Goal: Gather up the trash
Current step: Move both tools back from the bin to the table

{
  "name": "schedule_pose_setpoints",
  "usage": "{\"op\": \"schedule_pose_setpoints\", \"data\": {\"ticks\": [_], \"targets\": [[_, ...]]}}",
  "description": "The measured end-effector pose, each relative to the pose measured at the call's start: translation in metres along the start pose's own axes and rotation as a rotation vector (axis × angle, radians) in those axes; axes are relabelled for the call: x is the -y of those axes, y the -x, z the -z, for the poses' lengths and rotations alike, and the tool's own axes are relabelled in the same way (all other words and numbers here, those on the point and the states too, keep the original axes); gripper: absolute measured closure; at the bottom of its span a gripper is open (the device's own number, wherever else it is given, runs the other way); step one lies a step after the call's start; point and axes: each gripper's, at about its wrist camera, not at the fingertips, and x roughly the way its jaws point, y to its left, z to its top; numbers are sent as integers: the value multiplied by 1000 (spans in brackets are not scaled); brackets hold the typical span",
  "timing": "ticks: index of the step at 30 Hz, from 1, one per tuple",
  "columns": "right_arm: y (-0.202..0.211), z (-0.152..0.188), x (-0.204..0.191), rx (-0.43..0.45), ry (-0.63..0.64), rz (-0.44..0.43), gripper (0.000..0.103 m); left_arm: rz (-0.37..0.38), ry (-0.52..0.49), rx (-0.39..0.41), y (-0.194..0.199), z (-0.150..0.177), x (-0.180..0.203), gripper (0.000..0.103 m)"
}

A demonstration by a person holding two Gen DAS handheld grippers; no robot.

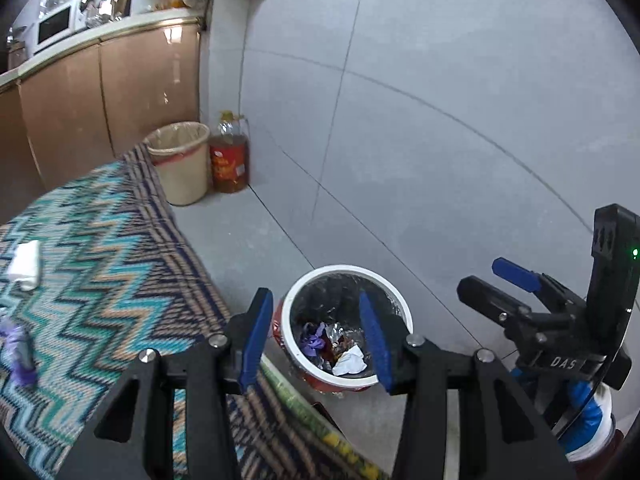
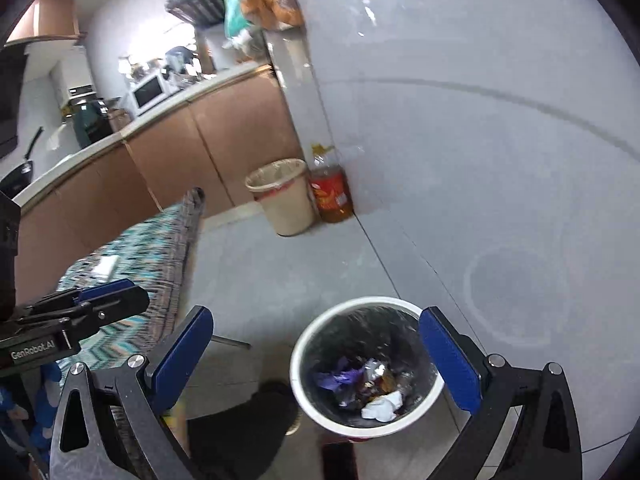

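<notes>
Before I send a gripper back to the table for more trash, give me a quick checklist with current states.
1. Left gripper empty, jaws apart: ok.
2. Right gripper empty, jaws apart: ok.
3. Earlier trash inside the white-rimmed bin, including white crumpled paper and a purple wrapper: ok.
4. Bin has room for more: ok, the pile sits low in the black liner.
5. Trash left on the zigzag-cloth table: not ok, a white wad and a purple piece remain.
6. Clear path from bin to table: cannot tell; both grippers hang close together over the bin.
</notes>
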Motion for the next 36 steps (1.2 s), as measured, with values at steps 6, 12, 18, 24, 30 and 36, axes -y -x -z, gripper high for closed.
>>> {"op": "schedule_pose_setpoints", "data": {"ticks": [6, 12, 18, 24, 30, 36], "targets": [[28, -8, -39, 77, 67, -68, 0, -52, 4, 101, 56, 6, -8, 50], [50, -14, -84, 127, 142, -119, 0, -145, 24, 202, 108, 13, -22, 42], [60, -14, -121, 141, 195, -152, 0, -233, 66, 284, 153, 25, -50, 38], [66, -16, -156, 157, 243, -186, 0, -311, 127, 339, 184, 43, -81, 37], [67, -18, -192, 171, 291, -225, 0, -387, 190, 403, 216, 59, -111, 37], [64, -16, -225, 164, 346, -244, 0, -428, 234, 430, 238, 73, -136, 37]]}}
